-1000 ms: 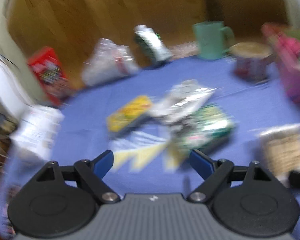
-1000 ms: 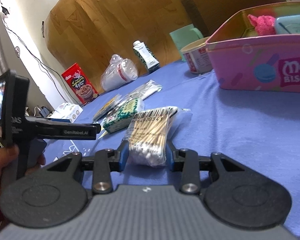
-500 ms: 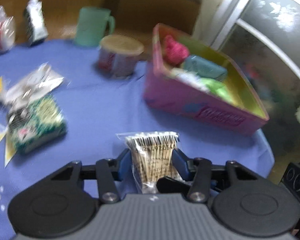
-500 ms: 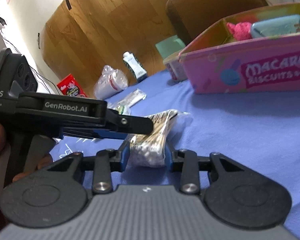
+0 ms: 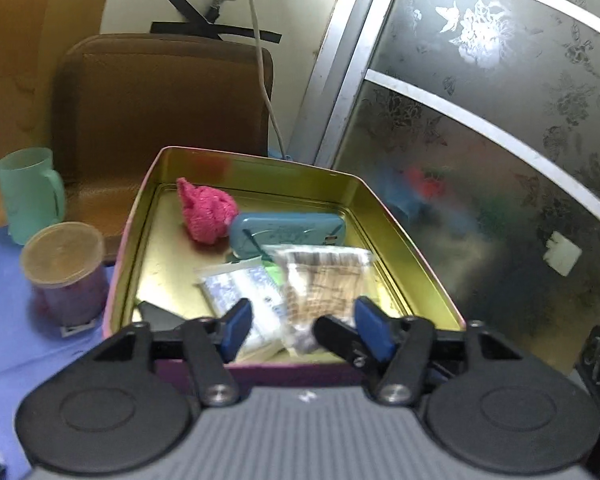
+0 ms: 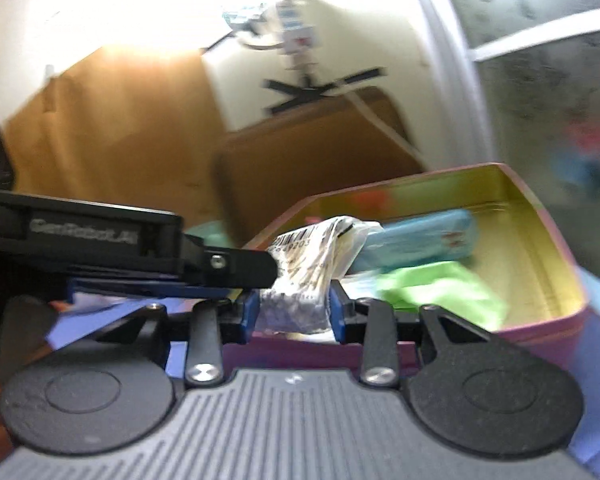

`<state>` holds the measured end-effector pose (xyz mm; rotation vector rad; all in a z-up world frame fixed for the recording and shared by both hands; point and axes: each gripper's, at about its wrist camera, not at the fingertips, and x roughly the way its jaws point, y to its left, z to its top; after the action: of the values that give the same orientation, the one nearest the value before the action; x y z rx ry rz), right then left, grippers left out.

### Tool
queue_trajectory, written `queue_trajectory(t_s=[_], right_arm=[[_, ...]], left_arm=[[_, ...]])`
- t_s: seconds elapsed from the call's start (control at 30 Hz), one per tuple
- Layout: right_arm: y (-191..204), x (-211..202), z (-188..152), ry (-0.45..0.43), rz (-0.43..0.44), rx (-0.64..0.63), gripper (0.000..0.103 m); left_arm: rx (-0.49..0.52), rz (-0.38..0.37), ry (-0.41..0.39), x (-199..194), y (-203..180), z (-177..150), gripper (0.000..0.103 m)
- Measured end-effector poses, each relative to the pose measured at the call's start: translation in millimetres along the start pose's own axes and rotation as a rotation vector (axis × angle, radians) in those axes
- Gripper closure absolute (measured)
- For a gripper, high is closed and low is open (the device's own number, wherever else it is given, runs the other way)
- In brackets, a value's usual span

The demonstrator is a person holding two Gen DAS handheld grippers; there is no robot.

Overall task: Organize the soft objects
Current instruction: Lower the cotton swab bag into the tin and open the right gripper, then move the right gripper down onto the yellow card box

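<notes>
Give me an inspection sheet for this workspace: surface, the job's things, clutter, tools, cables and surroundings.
Surface: blue tablecloth.
Job's things: open tin holds a pink knitted piece, a blue case, a white packet and a green cloth; cotton swab bag is over its near edge.
Clutter: green mug and lidded cup left of the tin.
Tools: right tool is shut on the swab bag; left tool is open, its jaws have just been opening.
Cables: white cord hangs from a wall socket behind the chair.
Surroundings: brown chair, frosted glass door.
</notes>
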<state>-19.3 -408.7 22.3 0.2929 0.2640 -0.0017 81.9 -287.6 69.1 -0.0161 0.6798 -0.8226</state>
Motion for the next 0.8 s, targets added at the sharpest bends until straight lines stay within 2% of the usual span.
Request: queue_trajectory(t_s=[0.03,0.13,0.23,0.37,0.47,0.6,0.7,0.8], right_arm=[[-6,0,0,-0.001,-0.031,0.002,0.064],[-26,4,-3,0.007,-0.133,0.013,0.060],[-36,0,-2,-0.023,-0.215,0.000,0.046],[-38,-14,-5,-0.083,-0.230,0.020,0.044],[-26,-23,-8,-0.127,-0.186,0.029,0.044],[9,-27,-14,-0.154,-0.101,-0.034,0.044],[38,-22,-25,-0.101,0.003,-0.092,0.044],[66,-10,-37,-0.020,0.097,-0.151,0.044]], left_arm=[[0.009,0.025,-0.001,7,-4,0,0.032],[0.061,0.122,0.015,26,-17,-1,0.031],[0.050,0.155,0.014,21,-15,0,0.027],[0.045,0.188,-0.034,-6,-4,-1,0.028],[0.039,0.234,-0.069,-31,10,-9,0.027],[0.041,0.292,-0.085,-72,38,-42,0.027],[0.020,0.282,-0.088,-107,65,-75,0.027],[-0.031,0.315,-0.107,-139,95,-99,0.027]])
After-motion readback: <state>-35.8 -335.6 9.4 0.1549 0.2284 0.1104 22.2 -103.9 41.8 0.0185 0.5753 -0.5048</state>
